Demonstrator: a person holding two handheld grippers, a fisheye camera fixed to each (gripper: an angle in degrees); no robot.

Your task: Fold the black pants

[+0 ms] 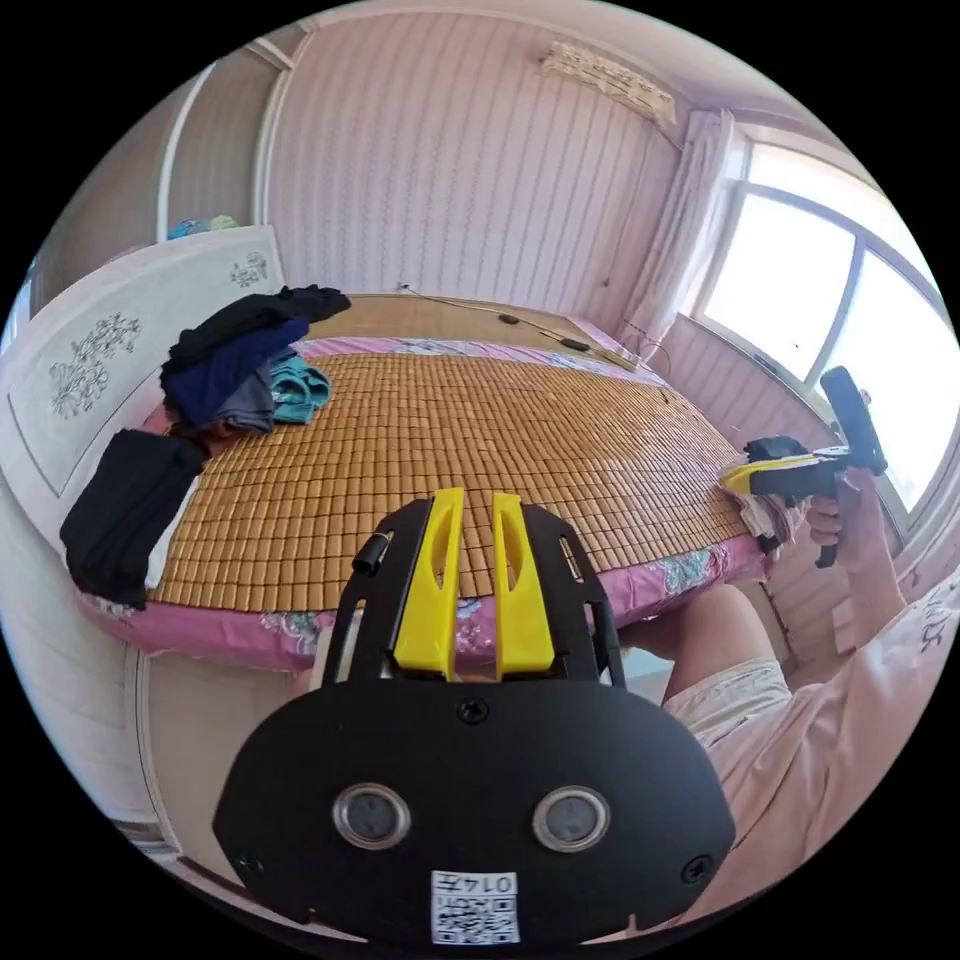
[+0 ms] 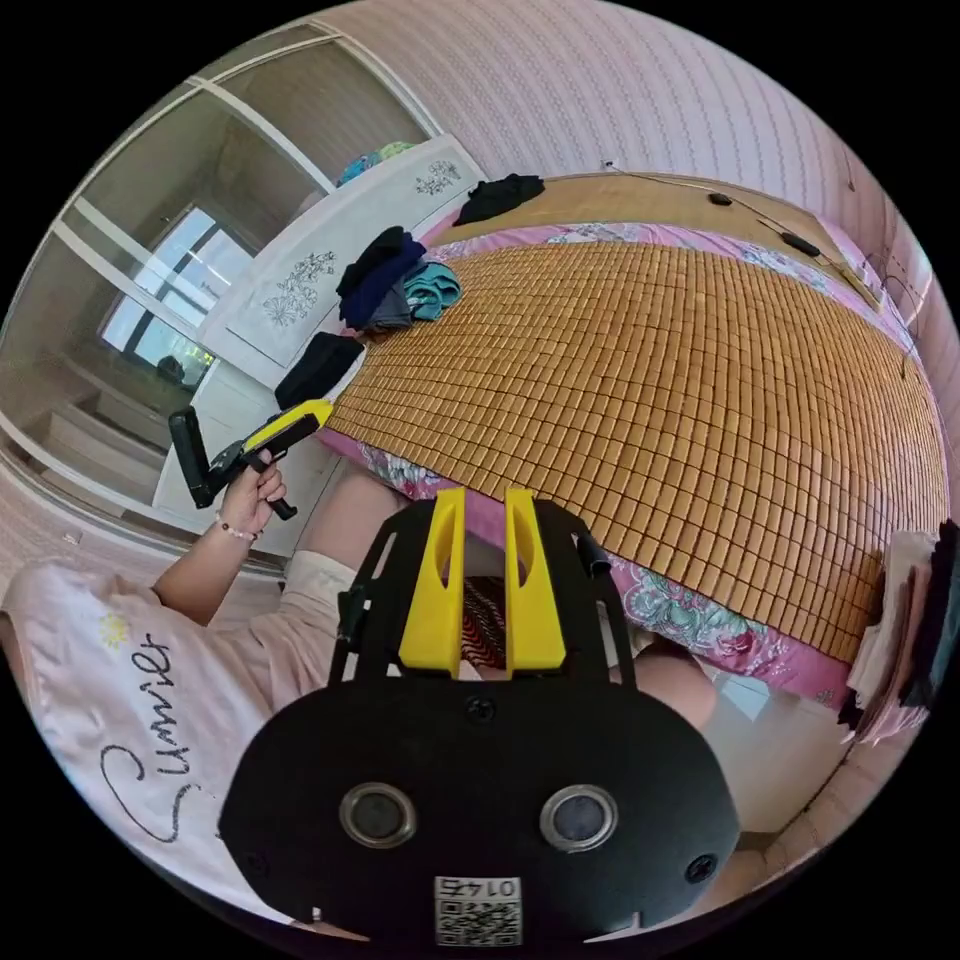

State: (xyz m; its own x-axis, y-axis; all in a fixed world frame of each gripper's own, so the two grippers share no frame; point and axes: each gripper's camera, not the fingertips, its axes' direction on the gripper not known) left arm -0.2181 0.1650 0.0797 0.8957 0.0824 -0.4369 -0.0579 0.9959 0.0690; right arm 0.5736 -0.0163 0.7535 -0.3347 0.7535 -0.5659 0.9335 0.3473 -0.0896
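Note:
A black garment (image 1: 130, 510) hangs over the bed's left corner, also in the right gripper view (image 2: 318, 368). Behind it lies a pile of dark and teal clothes (image 1: 235, 365) (image 2: 385, 275). Another black garment (image 1: 310, 300) (image 2: 500, 195) rests on the wooden board at the head. My left gripper (image 1: 478, 495) hovers off the bed's near edge, jaws close together with nothing between them; a hand holds it at the corner (image 2: 315, 412). My right gripper (image 2: 485, 495) also hangs off the near edge, jaws together and empty, and its hand holds it by the right corner (image 1: 740, 478).
A woven bamboo mat (image 1: 500, 430) (image 2: 650, 350) covers the pink floral bed. A stack of folded clothes (image 2: 905, 620) (image 1: 765, 510) sits at the right corner. A white headboard (image 1: 110, 350) stands at the left, a window (image 1: 830, 300) at the right. The person's knee (image 1: 720, 620) is against the bed.

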